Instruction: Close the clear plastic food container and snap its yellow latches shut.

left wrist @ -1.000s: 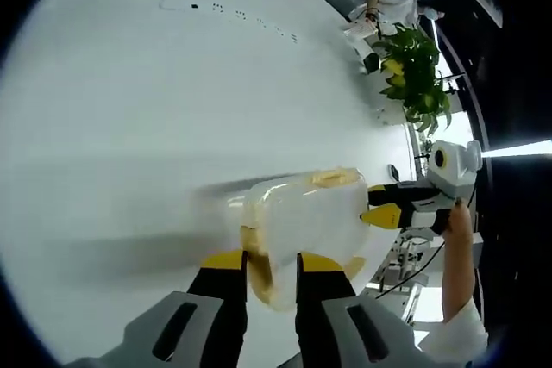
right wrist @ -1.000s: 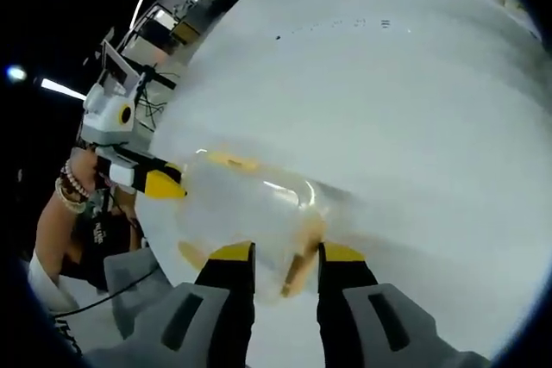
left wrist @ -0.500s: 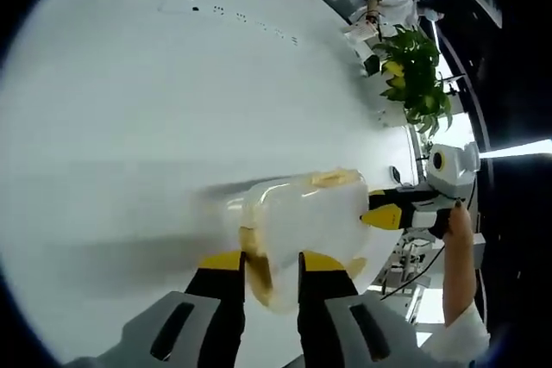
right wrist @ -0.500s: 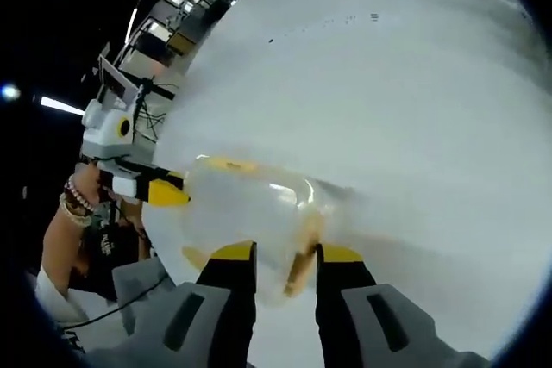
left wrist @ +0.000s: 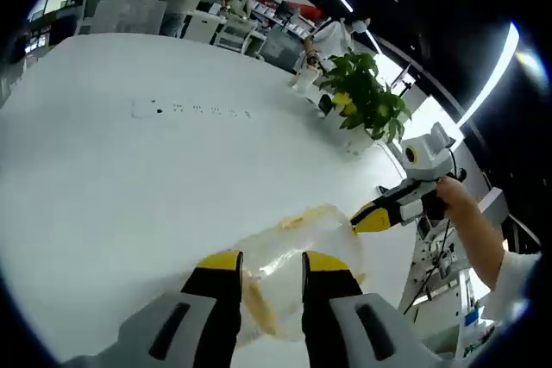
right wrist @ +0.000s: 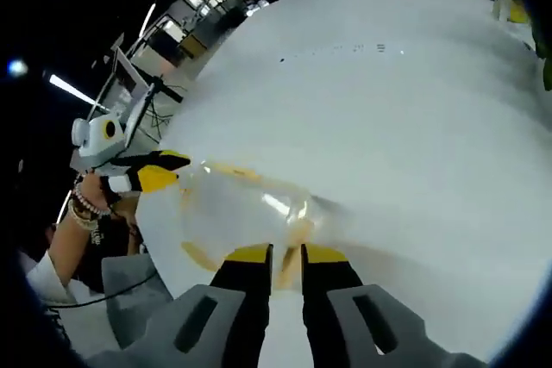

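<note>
The clear plastic food container (left wrist: pixel 297 239) lies on the white table (left wrist: pixel 129 178) with its lid down. My left gripper (left wrist: pixel 272 263) stands open astride its near end, and a yellow latch (left wrist: pixel 255 303) lies between the jaws. In the right gripper view the container (right wrist: pixel 241 208) lies crosswise. My right gripper (right wrist: pixel 286 256) has its jaws drawn narrow on the yellow latch (right wrist: pixel 291 239) at that end. The right gripper (left wrist: pixel 379 215) enters the left gripper view from the right, held by a hand (left wrist: pixel 453 196). At the container's far end is the left gripper (right wrist: pixel 159 174).
A potted green plant (left wrist: pixel 362 96) stands at the table's far edge. Beyond it are desks and people (left wrist: pixel 332 36). A row of small dark marks (left wrist: pixel 190 109) runs across the table top. A hand with a bead bracelet (right wrist: pixel 86 204) holds the left gripper.
The right gripper's jaws have drawn together onto the latch. Both views have tilted, so more of the room shows. The container has stayed where it was.
</note>
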A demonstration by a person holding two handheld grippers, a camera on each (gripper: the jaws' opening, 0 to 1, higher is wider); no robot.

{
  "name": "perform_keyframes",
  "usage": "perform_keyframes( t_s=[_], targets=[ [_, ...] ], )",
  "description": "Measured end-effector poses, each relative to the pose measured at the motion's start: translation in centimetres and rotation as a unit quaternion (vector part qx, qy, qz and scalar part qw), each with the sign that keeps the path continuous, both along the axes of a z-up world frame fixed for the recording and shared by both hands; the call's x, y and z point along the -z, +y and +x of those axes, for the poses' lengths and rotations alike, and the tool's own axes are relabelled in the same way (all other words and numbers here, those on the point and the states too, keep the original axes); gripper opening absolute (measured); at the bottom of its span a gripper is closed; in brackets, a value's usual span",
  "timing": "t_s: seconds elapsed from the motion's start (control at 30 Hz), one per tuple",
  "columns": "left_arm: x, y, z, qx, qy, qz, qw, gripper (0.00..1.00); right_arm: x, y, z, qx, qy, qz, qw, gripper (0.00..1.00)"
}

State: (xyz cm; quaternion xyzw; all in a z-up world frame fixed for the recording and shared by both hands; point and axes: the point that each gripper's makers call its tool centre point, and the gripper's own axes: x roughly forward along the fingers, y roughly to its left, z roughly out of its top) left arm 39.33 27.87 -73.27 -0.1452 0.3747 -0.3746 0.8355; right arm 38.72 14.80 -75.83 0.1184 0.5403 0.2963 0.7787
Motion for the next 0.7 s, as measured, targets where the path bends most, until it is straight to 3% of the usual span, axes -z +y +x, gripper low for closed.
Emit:
perform_keyframes(
  t_s=[0.1,0.3,0.7],
  targets=[
    [-0.8,-1.1,-0.1,0.017,-0.043,0.003,0.9989,0.08,-1.6,1.0,0.2,-0.007,-0.02,0.018,0.9996,0.0],
    [-0.1,-2.8,-0.8,0.031,-0.045,-0.001,0.9985,0.0,-2.0,3.5,0.1,-0.047,-0.028,0.021,0.9983,0.0],
    [1.7,-5.7,-2.6,0.088,-0.053,0.02,0.9945,0.0,-0.7,7.7,0.4,-0.09,-0.022,0.022,0.9955,0.0]
  ],
)
